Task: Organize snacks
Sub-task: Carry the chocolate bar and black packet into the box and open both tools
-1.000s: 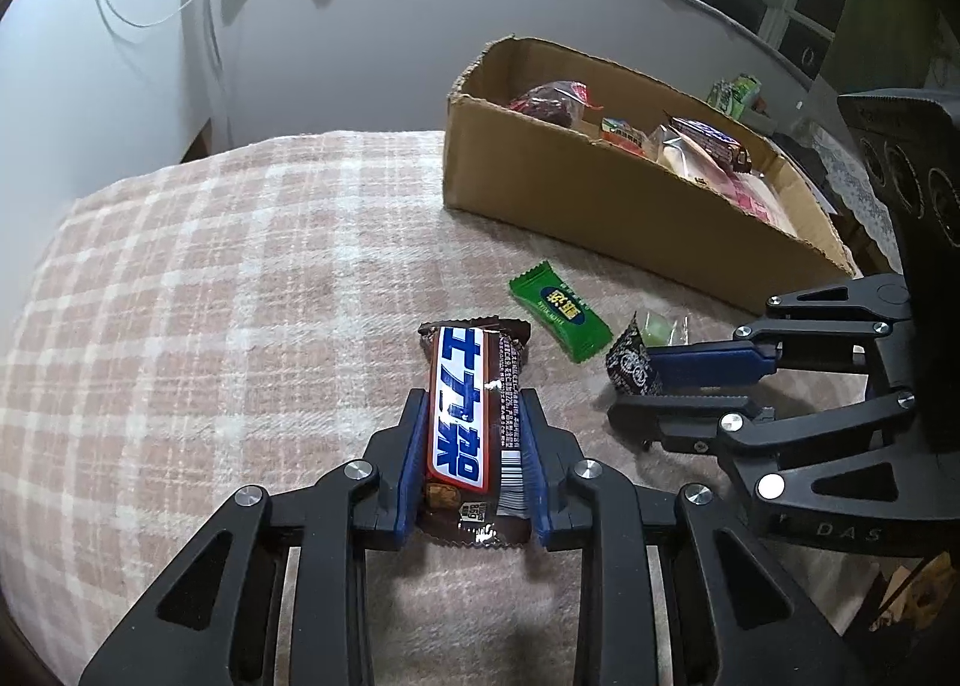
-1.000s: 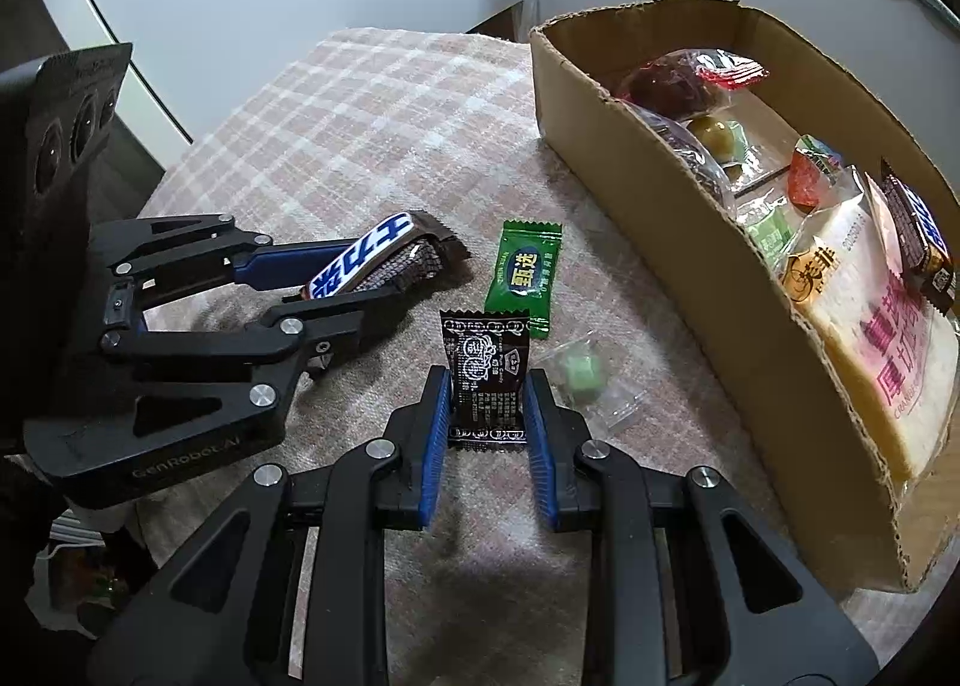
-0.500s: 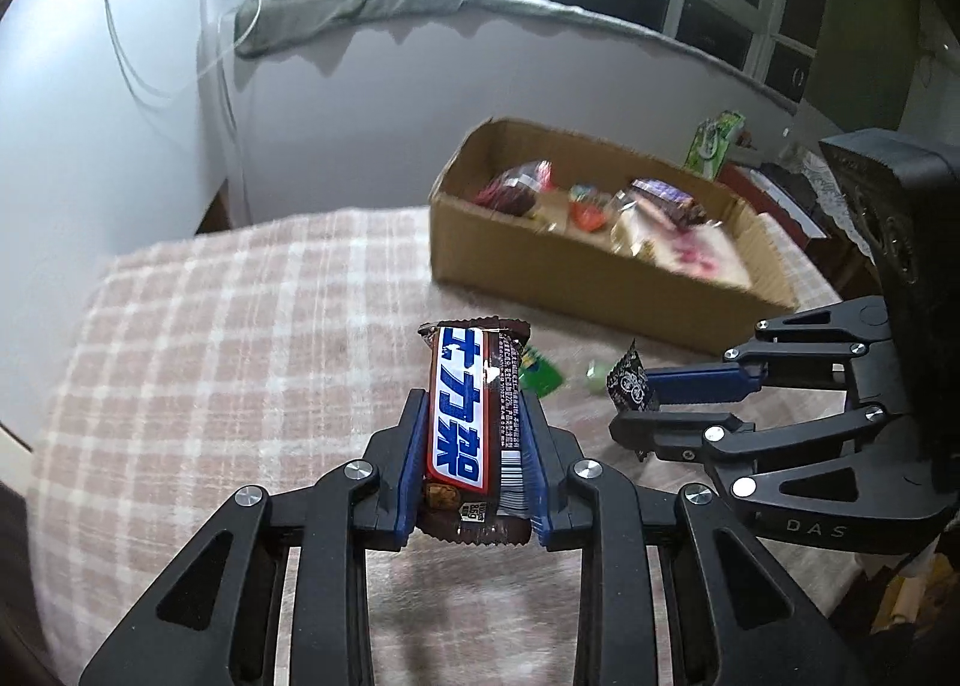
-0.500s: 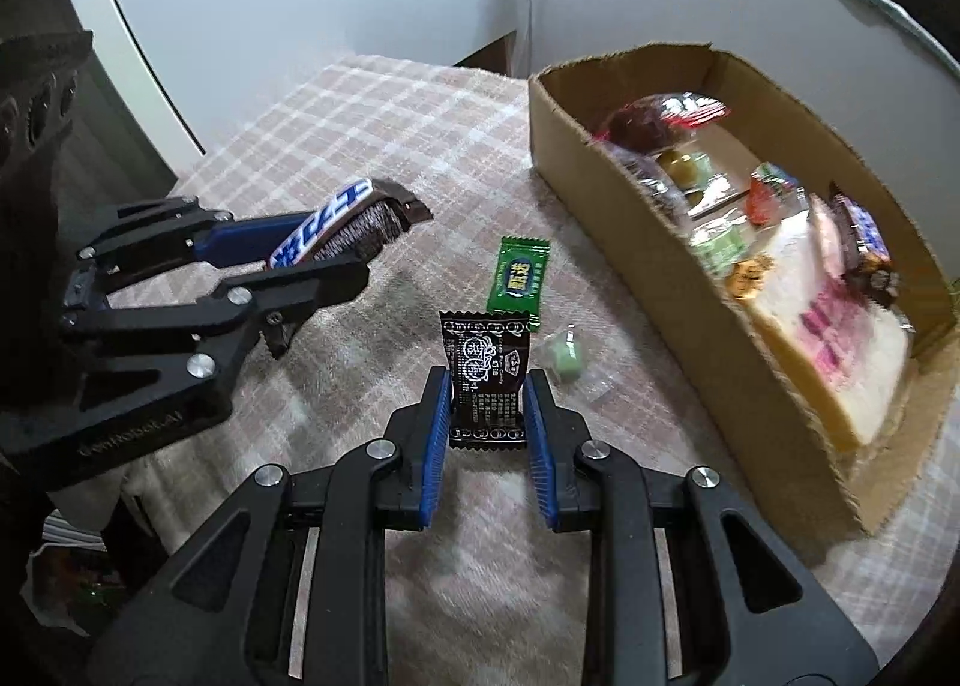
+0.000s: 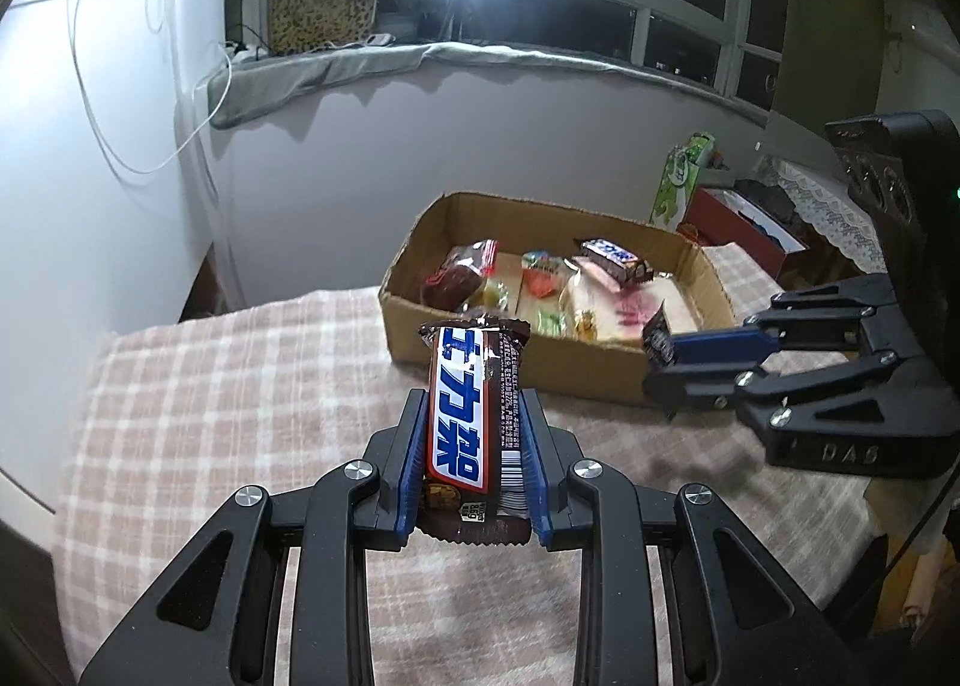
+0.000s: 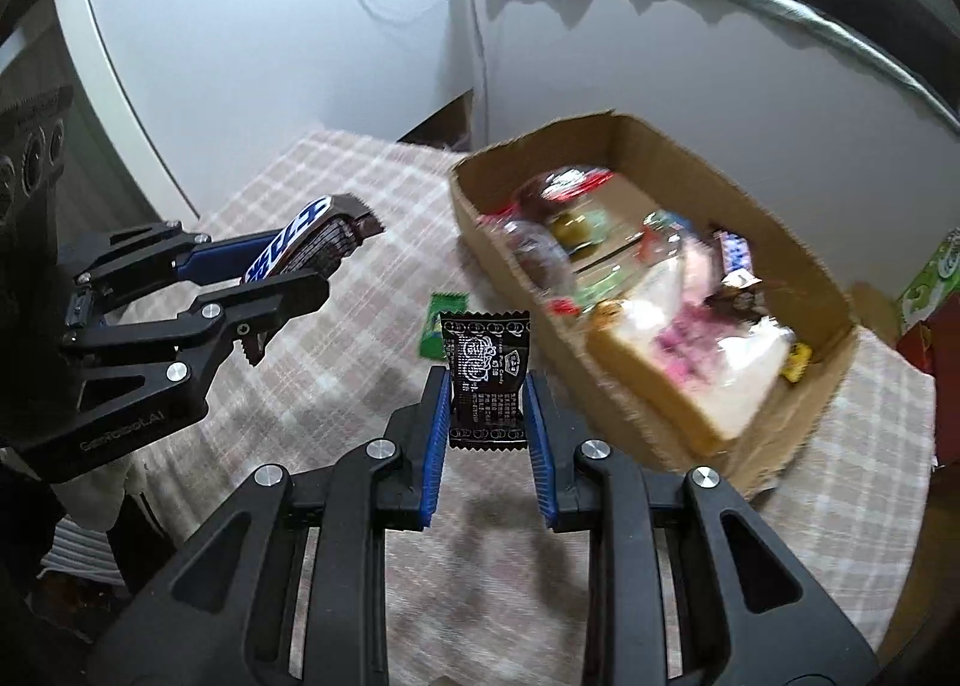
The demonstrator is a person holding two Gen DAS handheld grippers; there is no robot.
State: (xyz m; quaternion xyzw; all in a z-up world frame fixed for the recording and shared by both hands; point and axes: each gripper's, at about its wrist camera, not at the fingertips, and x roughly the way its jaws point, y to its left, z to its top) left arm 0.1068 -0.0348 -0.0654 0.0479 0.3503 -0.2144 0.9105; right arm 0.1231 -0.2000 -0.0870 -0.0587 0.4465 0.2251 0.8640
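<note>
My left gripper (image 5: 474, 422) is shut on a brown chocolate bar (image 5: 471, 416) with a blue and white label, held well above the checked tablecloth. It also shows in the right wrist view (image 6: 312, 254). My right gripper (image 6: 487, 386) is shut on a small black candy packet (image 6: 487, 380), held up in the air beside the box; the packet also shows in the left wrist view (image 5: 657, 341). The open cardboard box (image 5: 522, 362) ahead holds several snacks. A green candy packet (image 6: 433, 326) lies on the cloth, partly hidden behind the black packet.
The table has a pink and white checked cloth (image 5: 210, 398). A grey wall and window ledge (image 5: 360, 68) stand behind the box. A green carton (image 5: 681, 179) and a red box (image 5: 738, 224) sit beyond the box's right end.
Both grippers have risen from the tablecloth with their snacks and moved toward the box. The box now shows from higher up, with its inside in view.
</note>
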